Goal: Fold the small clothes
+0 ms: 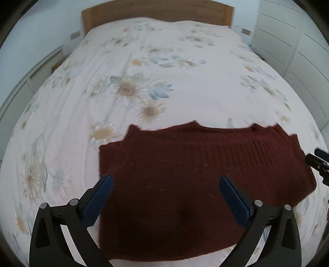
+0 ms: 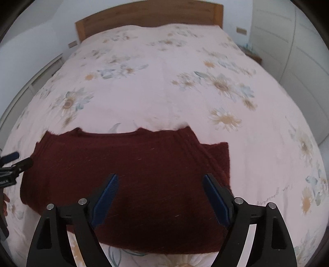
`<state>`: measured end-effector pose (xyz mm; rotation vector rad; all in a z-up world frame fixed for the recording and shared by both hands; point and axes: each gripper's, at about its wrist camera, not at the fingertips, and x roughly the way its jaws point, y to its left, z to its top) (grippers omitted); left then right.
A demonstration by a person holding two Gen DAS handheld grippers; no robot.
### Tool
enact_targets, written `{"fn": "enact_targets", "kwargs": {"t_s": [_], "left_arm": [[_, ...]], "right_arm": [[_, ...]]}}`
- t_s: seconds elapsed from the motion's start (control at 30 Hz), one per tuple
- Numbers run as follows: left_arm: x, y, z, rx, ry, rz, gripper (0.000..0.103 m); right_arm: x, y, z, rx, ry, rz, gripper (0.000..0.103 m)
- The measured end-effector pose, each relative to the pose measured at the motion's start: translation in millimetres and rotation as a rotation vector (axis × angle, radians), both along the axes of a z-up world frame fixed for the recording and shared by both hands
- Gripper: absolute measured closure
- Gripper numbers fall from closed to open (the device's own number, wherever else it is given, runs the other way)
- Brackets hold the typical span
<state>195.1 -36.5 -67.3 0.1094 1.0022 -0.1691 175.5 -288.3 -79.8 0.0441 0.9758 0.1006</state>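
Left wrist view shows the dark red knitted garment (image 1: 195,184) lying flat across the lower half of the frame on the flowered bed cover (image 1: 144,71), already doubled into a broad rectangle, with the left claw (image 1: 165,185) spread wide above it and nothing between its blue pads, so a fold looks just laid down and let go. Right wrist view has the right claw (image 2: 160,183) likewise open and empty over the garment (image 2: 123,174), whose folded layer leaves a step at centre right. Next likely comes a fresh pinch on an edge, and open bed lies toward the headboard (image 2: 144,14) at the top.
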Motion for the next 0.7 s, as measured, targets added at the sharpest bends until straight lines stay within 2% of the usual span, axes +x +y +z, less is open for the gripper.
{"fn": "enact_targets", "kwargs": {"t_s": [0.17,0.37,0.47,0.63,0.7], "left_arm": [[-22.2,-28.0,-21.6,0.038,-0.046,-0.068,0.001],[-32.8,-41.1,-67.0,0.13,0.02,-0.106,0.001],[-33.2,-30.3,-81.5,0.132,0.049,-0.095,0.001],[-31.9,5.1,-81.3,0.085,0.038,-0.027,0.001],[-31.0,16.7,-80.8,0.063,0.04,-0.015,0.001]], "right_arm": [[-21.2,36.2,-26.4,-0.051,-0.015,0.04,0.018],[-33.0,52.8,-72.0,-0.109,0.046,0.065,0.018],[-36.8,41.2,-78.3,-0.114,0.021,0.055,0.017],[-38.4,3.5,-79.4,-0.107,0.026,-0.014,0.016],[-40.6,-14.3,-81.3,-0.075,0.031,-0.042,0.014]]}}
